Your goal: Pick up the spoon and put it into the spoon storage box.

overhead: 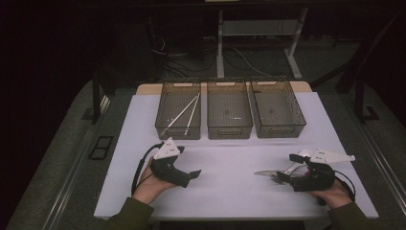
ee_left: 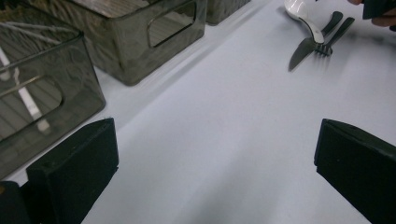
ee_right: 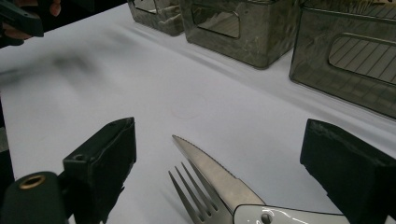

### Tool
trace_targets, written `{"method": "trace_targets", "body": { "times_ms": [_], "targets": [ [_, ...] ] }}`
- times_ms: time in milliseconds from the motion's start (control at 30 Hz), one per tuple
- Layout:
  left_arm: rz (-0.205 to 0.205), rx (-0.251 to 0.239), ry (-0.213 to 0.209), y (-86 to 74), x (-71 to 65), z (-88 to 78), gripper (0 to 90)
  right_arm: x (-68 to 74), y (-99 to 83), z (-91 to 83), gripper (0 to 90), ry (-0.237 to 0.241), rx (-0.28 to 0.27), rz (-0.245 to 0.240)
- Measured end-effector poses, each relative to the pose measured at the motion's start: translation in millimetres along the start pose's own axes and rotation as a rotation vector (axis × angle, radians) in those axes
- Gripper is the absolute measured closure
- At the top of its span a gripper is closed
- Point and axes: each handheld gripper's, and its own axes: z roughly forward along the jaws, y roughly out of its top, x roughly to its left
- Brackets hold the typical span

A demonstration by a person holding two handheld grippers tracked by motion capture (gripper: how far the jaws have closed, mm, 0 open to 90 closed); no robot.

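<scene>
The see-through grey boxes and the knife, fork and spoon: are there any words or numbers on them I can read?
None: no words, numbers or signs can be read anywhere.
Three see-through grey plastic boxes: no label.
Silver knife, silver fork, white spoon: no brand mark.
White table cover: plain.
Black left gripper and right gripper: no writing.

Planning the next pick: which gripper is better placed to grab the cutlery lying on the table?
Right. The right gripper, jaws open, already has the knife and fork between them; the left gripper sits far across the table.
</scene>
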Motion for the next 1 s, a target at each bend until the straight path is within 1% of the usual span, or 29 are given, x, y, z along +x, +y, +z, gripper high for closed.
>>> {"method": "trace_targets", "body": {
  "times_ms": [67,133,167,267,300,333,367,467,667,733,800,867,933,1000],
  "targets": [
    [-0.003,-0.007,-0.003,-6.3,-1.8,-1.6,0.0,0.3,0.2,-0.3,10.7,0.002,0.003,-0.003],
    [-0.003,0.000,-0.013,-11.7,-4.6,-2.4,0.0,0.4,0.6,-0.5,10.7,0.002,0.001,-0.004],
    [-0.001,0.004,-0.011,-13.7,-6.1,-2.8,0.0,0.3,0.7,-0.6,10.8,0.003,0.004,-0.004],
    [-0.010,0.012,-0.019,-19.1,-7.9,-3.1,0.0,-0.1,2.6,-2.6,10.8,0.012,0.030,-0.007],
    [-0.013,0.017,-0.022,-20.5,-7.7,-2.4,0.0,0.1,3.8,-3.7,10.8,0.017,0.040,-0.004],
    [-0.013,0.025,-0.023,-21.2,-7.3,-2.0,0.0,0.3,5.3,-5.0,13.0,0.019,0.050,-0.004],
    [-0.023,0.027,-0.027,-21.3,-7.0,-1.6,0.0,-0.1,6.5,-6.4,14.9,0.029,0.052,-0.014],
    [-0.027,0.021,-0.029,-20.5,-6.8,-2.4,0.0,-1.3,10.0,-10.2,15.0,0.029,0.056,-0.009],
    [-0.032,0.018,-0.028,-20.4,-5.4,-4.5,0.0,-11.1,12.5,-16.7,16.1,-0.008,0.067,0.009],
    [-0.029,0.018,-0.033,-20.4,-5.6,-4.6,0.0,-14.4,12.3,-19.0,20.8,-0.021,0.069,0.009],
    [-0.030,0.020,-0.034,-20.8,-6.0,-4.4,0.0,-17.5,12.1,-21.4,23.3,-0.029,0.084,0.015],
    [-0.030,0.025,-0.037,-21.0,-5.9,-4.2,0.0,-21.3,11.8,-23.9,24.9,-0.048,0.096,0.026],
    [-0.029,0.027,-0.037,-20.8,-6.0,-3.8,0.0,-26.6,10.7,-26.7,30.6,-0.069,0.100,0.037],
    [-0.028,0.029,-0.036,-20.8,-6.5,-3.8,0.0,-30.5,9.6,-29.1,35.1,-0.088,0.126,0.055]
  ]
}}
